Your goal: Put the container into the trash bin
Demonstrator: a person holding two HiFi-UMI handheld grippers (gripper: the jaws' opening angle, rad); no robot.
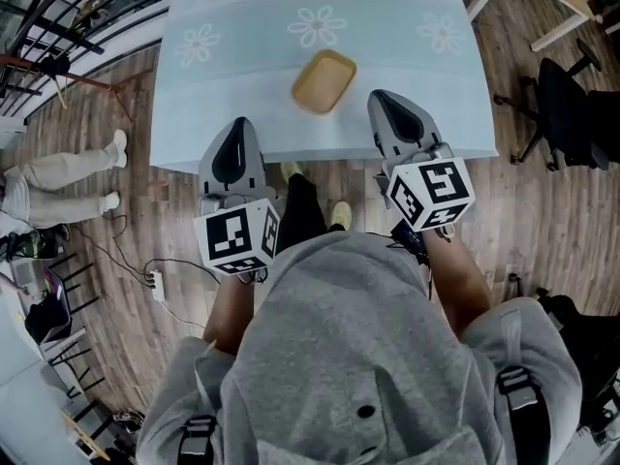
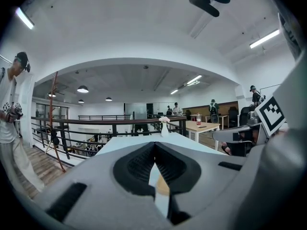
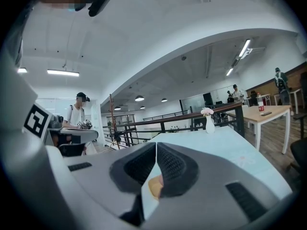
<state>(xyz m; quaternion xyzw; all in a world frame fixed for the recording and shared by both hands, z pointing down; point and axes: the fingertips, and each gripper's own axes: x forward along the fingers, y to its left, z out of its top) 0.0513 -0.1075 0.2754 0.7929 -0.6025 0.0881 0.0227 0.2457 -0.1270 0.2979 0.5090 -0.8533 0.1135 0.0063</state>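
Grey hoodie (image 1: 358, 356) first, then both forearms held level at the bench (image 1: 242, 95) edge. The left gripper (image 1: 238, 129) and right gripper (image 1: 386, 100) each have their fingers pressed together, holding nothing. Between and just beyond them the container (image 1: 324, 80) lies on the bench near its front edge. It looks light, thin and shallow, so pinching its near rim seems best. No bin shows.

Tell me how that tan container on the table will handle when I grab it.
The container looks shallow, open and empty, so probably light. Its rim looks thin and may flex if pinched. It sits flat on the tablecloth, so a push should slide it, not tip it.
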